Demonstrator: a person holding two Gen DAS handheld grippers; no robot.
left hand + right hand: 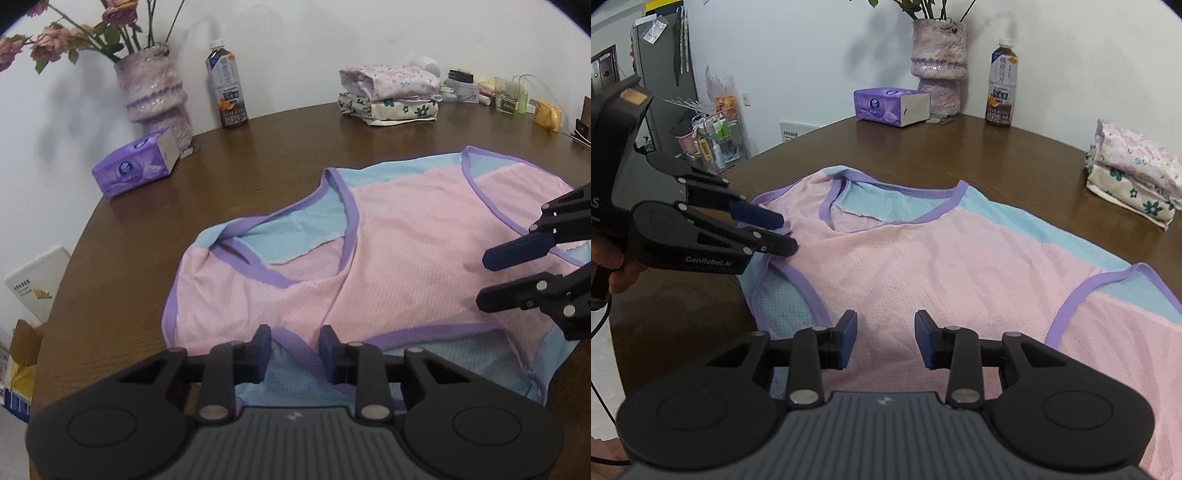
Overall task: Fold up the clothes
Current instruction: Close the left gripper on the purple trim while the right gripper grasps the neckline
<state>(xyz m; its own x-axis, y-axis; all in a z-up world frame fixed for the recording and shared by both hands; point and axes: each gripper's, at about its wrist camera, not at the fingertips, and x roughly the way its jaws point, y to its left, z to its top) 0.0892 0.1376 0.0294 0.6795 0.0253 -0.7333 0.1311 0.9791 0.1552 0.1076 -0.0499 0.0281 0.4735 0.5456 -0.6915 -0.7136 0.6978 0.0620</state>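
White wall is seen behind a dark brown wooden tabletop (280, 147). Along its far edge a mauve vase (153, 86) of faded roses, a purple tissue pack (136, 164) and a tea bottle (226, 86) are ranged; a stack of folded floral clothes (389, 94) is set further right on that edge, and small bottles are crowded at the far right corner. In the right wrist view a shelf of toiletries is made out past the table's left end. A pink and blue mesh vest (399, 243) with purple trim is spread flat at the near edge. The left gripper (293, 349) is closed on the vest's purple shoulder trim. The right gripper (885, 338) is held partly apart over the pink mesh; whether cloth is pinched cannot be told.
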